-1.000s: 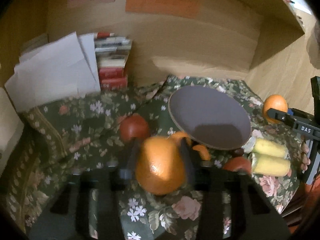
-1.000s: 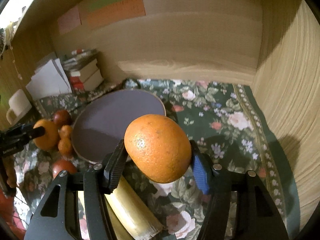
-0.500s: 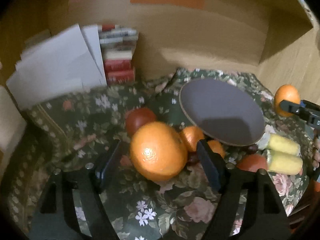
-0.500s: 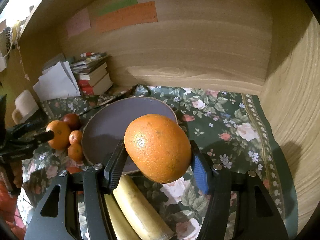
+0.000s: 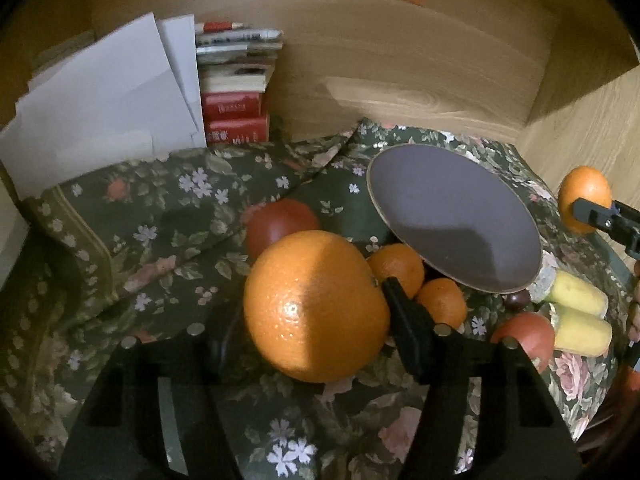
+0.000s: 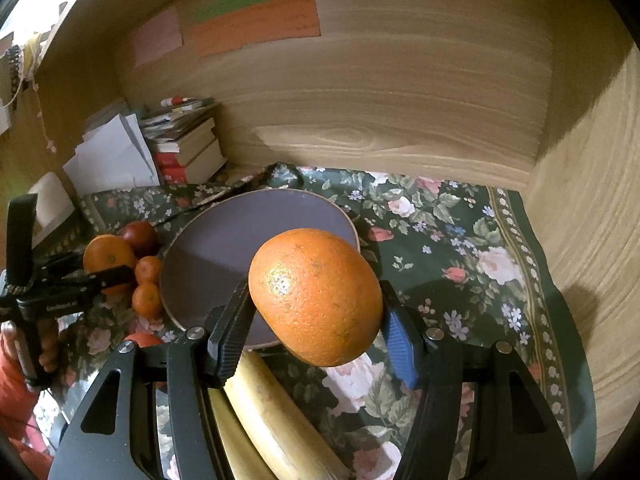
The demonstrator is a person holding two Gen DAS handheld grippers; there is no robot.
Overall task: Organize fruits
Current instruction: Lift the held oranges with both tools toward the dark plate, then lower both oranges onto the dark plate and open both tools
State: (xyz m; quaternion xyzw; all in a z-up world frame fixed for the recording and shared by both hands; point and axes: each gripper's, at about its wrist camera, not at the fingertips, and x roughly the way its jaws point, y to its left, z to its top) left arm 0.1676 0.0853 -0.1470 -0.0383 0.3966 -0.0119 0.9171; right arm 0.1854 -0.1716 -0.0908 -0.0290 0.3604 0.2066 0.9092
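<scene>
- The left claw [image 5: 308, 312] has just been closing on a big round orange [image 5: 316, 328]. The orange sits between its pads on the dark green flowery cloth [image 5: 160, 240] that covers the bench. The right pad touches it. The left pad is dark and blurry.
- The right claw [image 6: 316, 312] holds a second big orange [image 6: 316, 296] tight, up in the air by the near edge of the round grey-purple plate [image 6: 240, 232].
- Two small tangerines [image 5: 396, 268] lie just beside the left claw. A round red fruit [image 5: 280, 220] sits right behind its orange.
- Yellow bananas [image 6: 280, 412] lie under the right claw.
- White papers [image 5: 104, 100] lean beside a pile of books [image 5: 236, 120] at the back.
- The red book spines and the orange paper note [image 6: 256, 24] have writing, too small to read.
</scene>
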